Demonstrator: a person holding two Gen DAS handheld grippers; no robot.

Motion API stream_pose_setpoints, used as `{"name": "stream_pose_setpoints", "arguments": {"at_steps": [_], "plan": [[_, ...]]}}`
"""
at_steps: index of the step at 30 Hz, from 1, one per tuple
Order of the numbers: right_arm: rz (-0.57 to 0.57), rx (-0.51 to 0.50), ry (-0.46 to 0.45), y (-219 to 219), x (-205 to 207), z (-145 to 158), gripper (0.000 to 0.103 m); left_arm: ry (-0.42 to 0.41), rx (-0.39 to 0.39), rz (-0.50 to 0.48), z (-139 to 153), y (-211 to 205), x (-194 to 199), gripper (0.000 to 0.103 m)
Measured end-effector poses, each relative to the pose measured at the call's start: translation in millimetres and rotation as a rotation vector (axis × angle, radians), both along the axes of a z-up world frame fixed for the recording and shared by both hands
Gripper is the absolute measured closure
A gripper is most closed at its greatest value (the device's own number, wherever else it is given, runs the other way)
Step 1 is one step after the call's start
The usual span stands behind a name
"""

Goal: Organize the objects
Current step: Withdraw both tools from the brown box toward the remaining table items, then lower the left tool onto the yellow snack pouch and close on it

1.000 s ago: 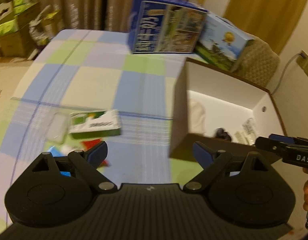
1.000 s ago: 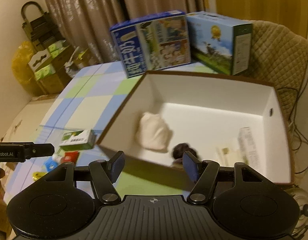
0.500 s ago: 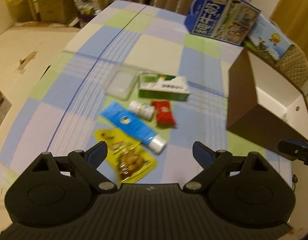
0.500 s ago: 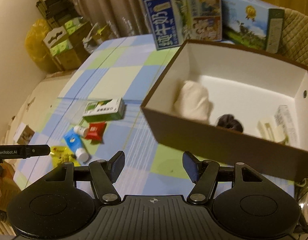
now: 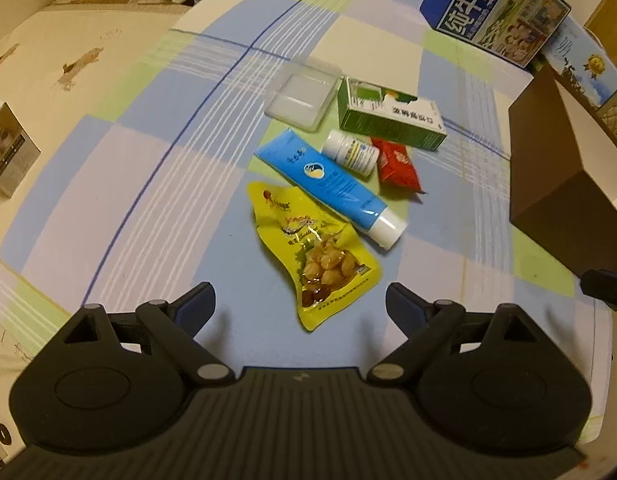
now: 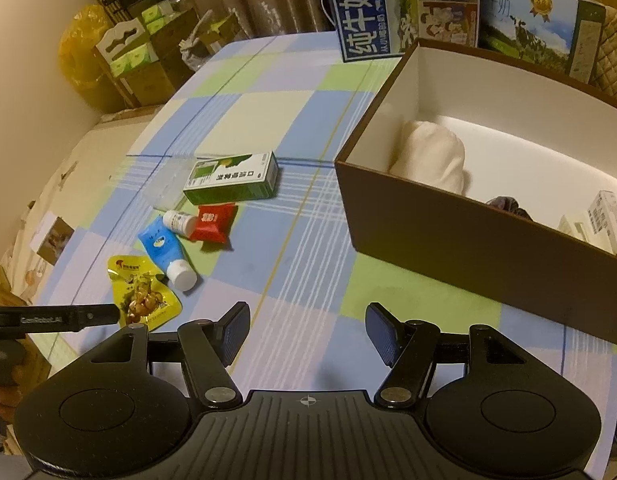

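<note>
A cluster of loose items lies on the checked tablecloth: a yellow snack packet (image 5: 316, 254), a blue tube (image 5: 328, 184), a white pill bottle (image 5: 350, 152), a red sachet (image 5: 398, 164), a green-and-white carton (image 5: 388, 118) and a clear plastic lid (image 5: 302, 94). My left gripper (image 5: 300, 304) hovers open just short of the yellow packet, nothing between its fingers. The same cluster appears in the right wrist view, with the carton (image 6: 232, 178) nearest the brown box (image 6: 468, 236). My right gripper (image 6: 306, 332) is open and empty over the cloth in front of that box.
The brown box has a white inside holding a cream cloth bundle (image 6: 428, 156), a dark item (image 6: 508, 206) and small white cartons (image 6: 604, 220). Two blue milk cartons (image 6: 400, 4) stand behind it. Stacked boxes and a yellow bag (image 6: 80, 52) sit beyond the table's far-left edge.
My left gripper swung away from the brown box, to the left and down over the item cluster. The right gripper drew back from the box, so more tablecloth shows.
</note>
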State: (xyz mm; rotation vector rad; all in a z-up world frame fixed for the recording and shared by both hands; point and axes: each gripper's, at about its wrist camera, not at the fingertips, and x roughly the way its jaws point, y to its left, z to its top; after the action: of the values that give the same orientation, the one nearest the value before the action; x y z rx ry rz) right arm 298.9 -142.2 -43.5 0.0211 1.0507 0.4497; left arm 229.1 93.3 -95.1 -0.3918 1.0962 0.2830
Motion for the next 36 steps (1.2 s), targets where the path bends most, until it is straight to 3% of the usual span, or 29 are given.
{"name": "stream_pose_setpoints", "arguments": {"at_steps": [17,24,27,31,36], "plan": [[-0.093,-0.043,0.042,-20.3,-2.6,-14.8,0.042,0.043,0.02,0.004,-35.2,0.0,47.4,0.013],[-0.114,-0.048,0.052,-26.2,-3.1,-16.8,0.042,0.057,0.07,0.003,-43.5,-1.6,60.0,0.014],[-0.117,-0.053,0.06,-25.0,-1.7,-19.3,0.042,0.051,0.071,0.006,-43.7,4.8,59.7,0.016],[-0.112,-0.053,0.063,-21.7,-1.0,-20.8,0.042,0.037,0.096,-0.014,-41.3,12.1,54.5,0.028],[-0.099,-0.054,0.064,-15.1,1.0,-22.2,0.042,0.036,0.101,-0.015,-39.9,28.8,38.6,0.028]]}}
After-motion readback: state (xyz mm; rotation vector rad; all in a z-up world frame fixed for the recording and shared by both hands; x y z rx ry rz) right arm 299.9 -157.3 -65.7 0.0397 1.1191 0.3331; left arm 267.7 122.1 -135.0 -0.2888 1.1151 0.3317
